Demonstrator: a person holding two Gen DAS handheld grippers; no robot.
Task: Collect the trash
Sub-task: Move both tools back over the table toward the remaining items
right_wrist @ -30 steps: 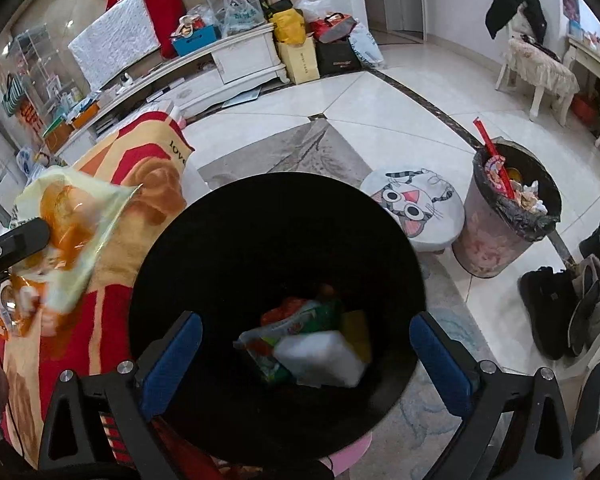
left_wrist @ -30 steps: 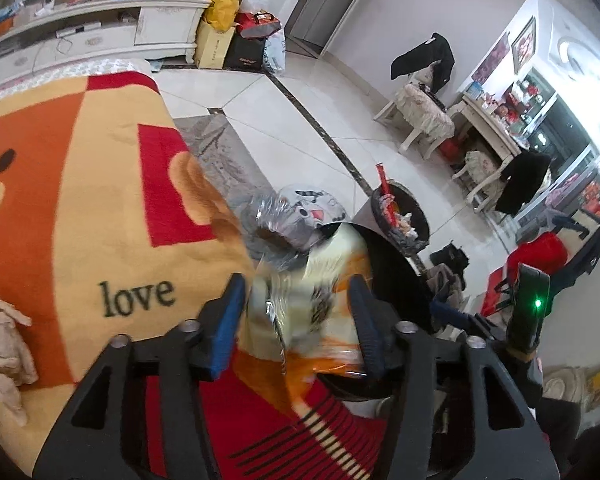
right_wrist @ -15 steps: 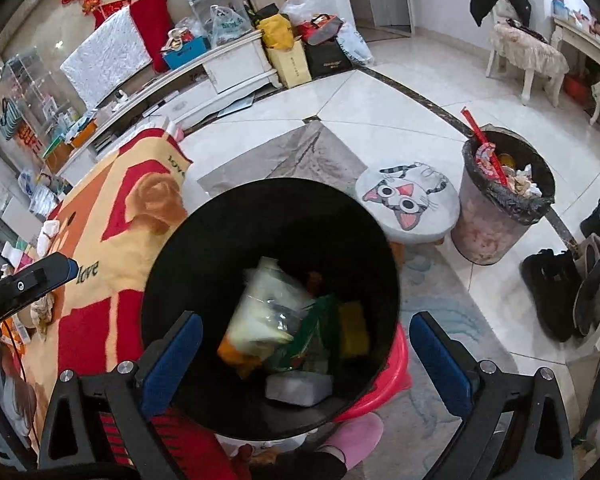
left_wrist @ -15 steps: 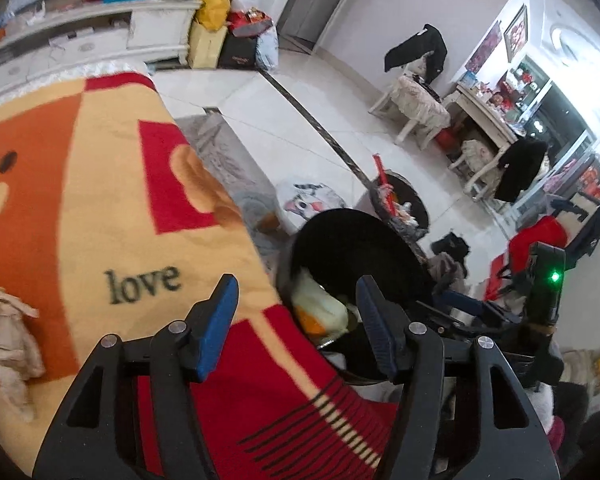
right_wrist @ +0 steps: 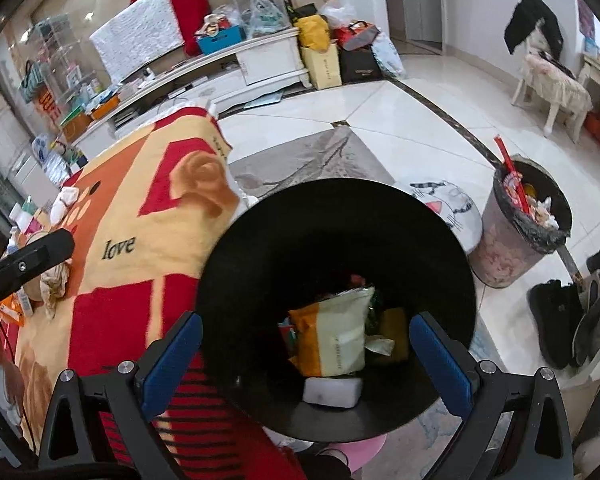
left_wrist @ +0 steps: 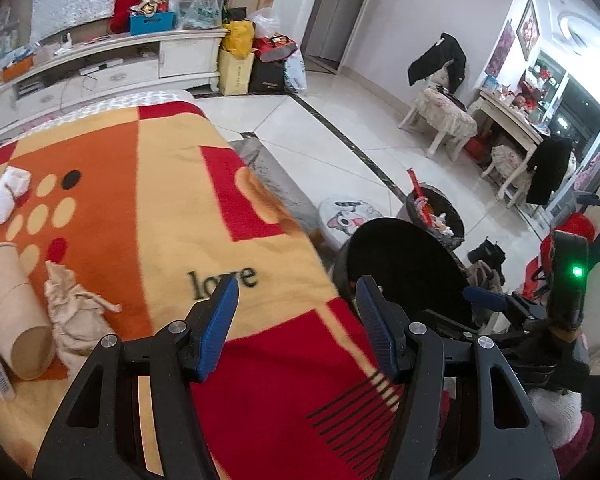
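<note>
A black bin (right_wrist: 260,248) stands beside the blanket-covered table (right_wrist: 140,216); it also shows in the left wrist view (left_wrist: 404,248). Inside lie an orange and pale snack bag (right_wrist: 332,332), a white block (right_wrist: 332,392) and other wrappers. My right gripper (right_wrist: 306,354) is spread wide around the bin, its jaws at the bin's sides. My left gripper (left_wrist: 296,320) is open and empty above the table's near edge. A crumpled beige tissue (left_wrist: 72,312), a cardboard tube (left_wrist: 12,308) and white crumpled paper (left_wrist: 8,196) lie on the table at the left.
A grey trash can (right_wrist: 520,236) full of rubbish stands on the tiled floor, next to a cat-face stool (right_wrist: 448,204). Shoes (right_wrist: 572,316) lie at the right. A white TV cabinet (left_wrist: 100,68) with bags beside it lines the far wall.
My left gripper let go of the snack bag, which dropped into the black bin. The left gripper then swung left over the table, bringing the tube and tissues into view.
</note>
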